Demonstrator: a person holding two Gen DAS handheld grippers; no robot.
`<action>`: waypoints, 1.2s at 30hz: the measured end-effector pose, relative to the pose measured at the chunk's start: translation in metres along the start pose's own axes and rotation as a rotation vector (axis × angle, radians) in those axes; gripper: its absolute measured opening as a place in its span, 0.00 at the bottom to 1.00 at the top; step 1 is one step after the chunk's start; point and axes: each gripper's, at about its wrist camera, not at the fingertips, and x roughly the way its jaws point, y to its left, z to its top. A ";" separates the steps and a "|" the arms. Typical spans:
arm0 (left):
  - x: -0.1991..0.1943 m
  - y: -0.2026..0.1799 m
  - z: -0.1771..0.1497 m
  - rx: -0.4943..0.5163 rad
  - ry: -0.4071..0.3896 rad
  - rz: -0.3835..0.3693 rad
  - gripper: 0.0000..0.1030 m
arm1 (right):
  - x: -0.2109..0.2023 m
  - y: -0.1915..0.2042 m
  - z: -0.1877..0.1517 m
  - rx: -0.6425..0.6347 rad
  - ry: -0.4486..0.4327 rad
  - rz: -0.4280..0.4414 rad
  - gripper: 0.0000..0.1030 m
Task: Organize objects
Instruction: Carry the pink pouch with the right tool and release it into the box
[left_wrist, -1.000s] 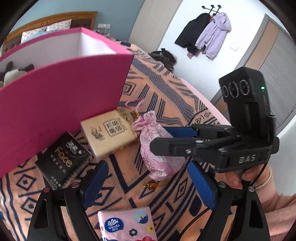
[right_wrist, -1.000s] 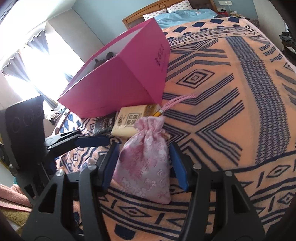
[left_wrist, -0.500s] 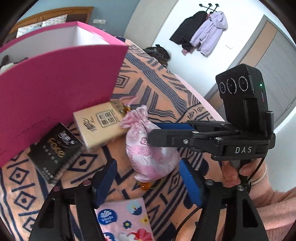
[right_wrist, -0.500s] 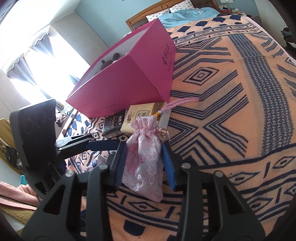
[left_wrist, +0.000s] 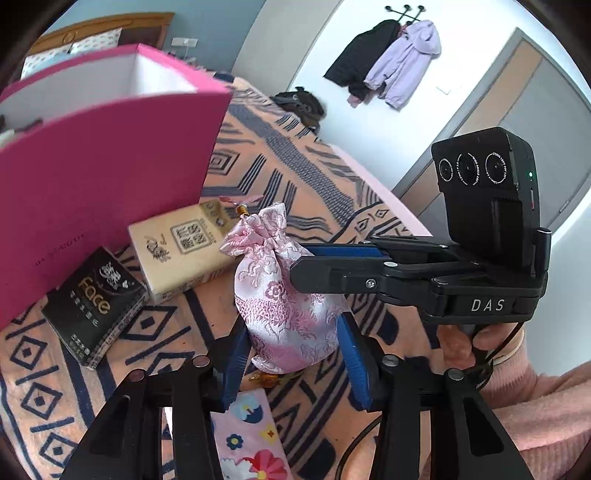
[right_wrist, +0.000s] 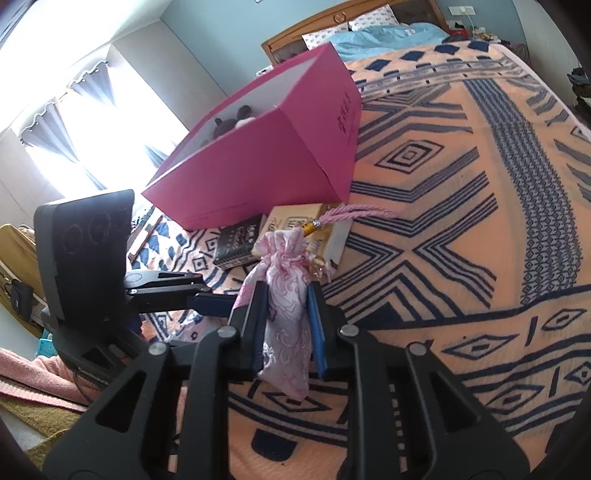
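Your silky pink brocade pouch (right_wrist: 286, 314), gathered at its neck with a twisted cord, sits on the patterned bed (right_wrist: 443, 258) beside a tan box (left_wrist: 181, 251). Your right gripper (right_wrist: 286, 317) is clamped tight on it. Your left gripper (left_wrist: 291, 354) is closing around its bulging bottom.

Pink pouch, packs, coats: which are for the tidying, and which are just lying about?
For the job: pink pouch, pink box, tan pack, black pack, flowery pack.
Just lying about: coats, dark bag, pillows.
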 end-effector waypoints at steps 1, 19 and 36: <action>-0.003 -0.003 0.000 0.010 -0.006 0.000 0.46 | -0.001 0.002 0.001 -0.007 -0.005 0.000 0.23; -0.079 -0.020 0.032 0.115 -0.179 0.089 0.46 | -0.033 0.072 0.046 -0.225 -0.125 0.038 0.23; -0.109 0.019 0.099 0.080 -0.245 0.208 0.46 | -0.006 0.093 0.135 -0.333 -0.167 0.069 0.23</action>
